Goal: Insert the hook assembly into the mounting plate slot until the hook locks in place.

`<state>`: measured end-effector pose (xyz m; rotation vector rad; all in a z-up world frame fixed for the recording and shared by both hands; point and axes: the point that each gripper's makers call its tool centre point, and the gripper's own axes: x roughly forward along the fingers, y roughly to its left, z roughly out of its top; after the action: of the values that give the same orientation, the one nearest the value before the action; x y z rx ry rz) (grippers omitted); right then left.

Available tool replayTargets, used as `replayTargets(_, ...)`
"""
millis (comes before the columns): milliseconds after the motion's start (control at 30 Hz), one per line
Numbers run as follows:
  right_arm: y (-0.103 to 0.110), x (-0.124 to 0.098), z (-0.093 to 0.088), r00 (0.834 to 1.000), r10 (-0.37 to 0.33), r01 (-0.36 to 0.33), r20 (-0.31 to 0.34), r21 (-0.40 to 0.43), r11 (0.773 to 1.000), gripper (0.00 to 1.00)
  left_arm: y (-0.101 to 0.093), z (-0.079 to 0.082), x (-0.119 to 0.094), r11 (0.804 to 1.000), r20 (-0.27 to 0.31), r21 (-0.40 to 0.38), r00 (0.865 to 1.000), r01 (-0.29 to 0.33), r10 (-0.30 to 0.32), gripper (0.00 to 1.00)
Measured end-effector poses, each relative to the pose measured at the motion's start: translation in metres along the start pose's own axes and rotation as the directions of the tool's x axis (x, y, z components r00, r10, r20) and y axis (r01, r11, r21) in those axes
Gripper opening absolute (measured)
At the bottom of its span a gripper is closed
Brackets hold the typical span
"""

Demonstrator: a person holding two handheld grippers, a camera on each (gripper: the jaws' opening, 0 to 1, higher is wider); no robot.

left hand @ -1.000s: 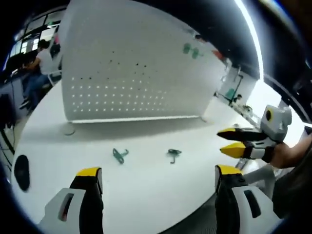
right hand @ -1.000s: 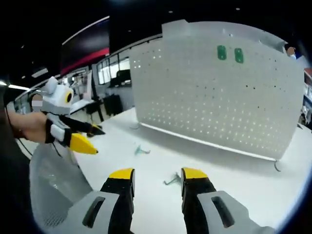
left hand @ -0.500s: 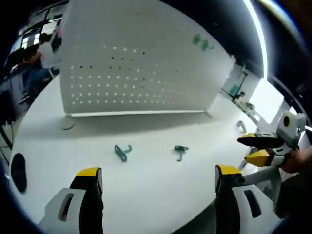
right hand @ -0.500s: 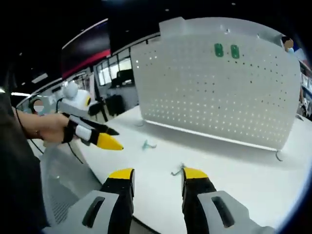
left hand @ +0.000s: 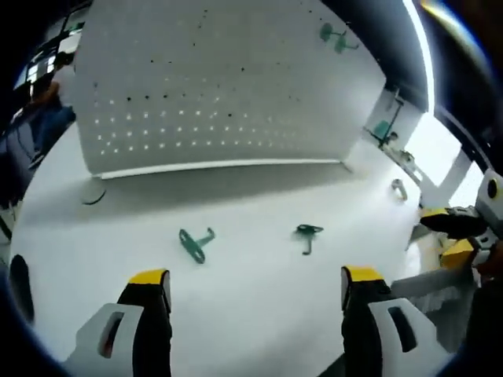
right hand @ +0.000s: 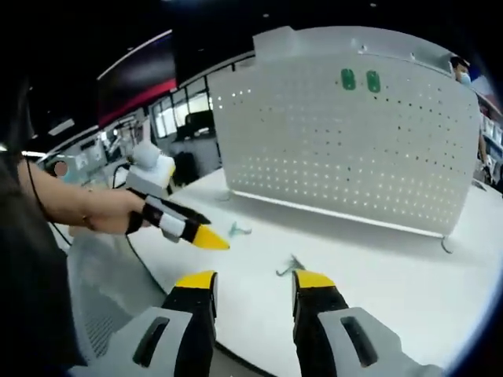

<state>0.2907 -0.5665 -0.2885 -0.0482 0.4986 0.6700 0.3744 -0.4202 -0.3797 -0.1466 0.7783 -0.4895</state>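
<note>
A white perforated mounting plate (left hand: 220,94) stands upright at the back of the white table (left hand: 251,314). Two green hooks (left hand: 334,35) hang high on it, also seen as hooks (right hand: 359,79) on the plate (right hand: 354,149). Two loose green hook assemblies lie flat on the table: one hook (left hand: 195,242) at left, the other hook (left hand: 306,234) at right. My left gripper (left hand: 255,283) is open above the table in front of them, holding nothing. My right gripper (right hand: 254,281) is open, with the nearer hook (right hand: 287,267) just beyond its right jaw and the far hook (right hand: 238,229) near the left gripper (right hand: 200,229).
My right gripper (left hand: 446,234) enters at the table's right edge. A hand (right hand: 94,212) holds the left gripper. A grey chair (right hand: 102,298) sits below the table's edge. A small metal foot (left hand: 399,188) lies near the plate's right end. A dark object (left hand: 17,287) rests at far left.
The left gripper has moved toward the two loose hooks, closing on the far one in the right gripper view. The right gripper has slid to the right edge of the left gripper view. The hooks lie unmoved.
</note>
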Motion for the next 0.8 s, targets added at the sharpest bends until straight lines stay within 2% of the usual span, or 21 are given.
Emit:
replayTargets(133,-0.003,-0.001,0.002,1.000,-0.017,0.017,0.008,0.032,0.999,0.37,0.008,0.000,0.015,1.000,-0.001,-0.018,1.000,-0.004,0.004,0.84)
replayTargets(400,-0.009,-0.002,0.002,0.999,-0.038,0.037,0.012,0.054,0.998,0.37,0.019,0.004,0.035,0.999,-0.016,-0.021,0.999,-0.049,0.049,0.74)
replayTargets(533,-0.010,-0.002,0.001,0.999,-0.041,0.041,0.009,0.058,0.998,0.36,0.022,0.004,0.039,0.998,-0.026,-0.006,0.998,-0.061,0.061,0.66)
replayTargets(667,-0.010,-0.002,0.001,0.999,-0.043,0.042,0.009,0.058,0.997,0.36,0.033,0.003,0.041,0.995,-0.032,-0.015,0.995,-0.100,0.099,0.59)
replayTargets(800,-0.009,-0.002,0.002,0.999,-0.040,0.039,0.009,0.052,0.998,0.36,0.039,0.001,0.042,0.990,-0.047,0.021,0.989,-0.138,0.139,0.50)
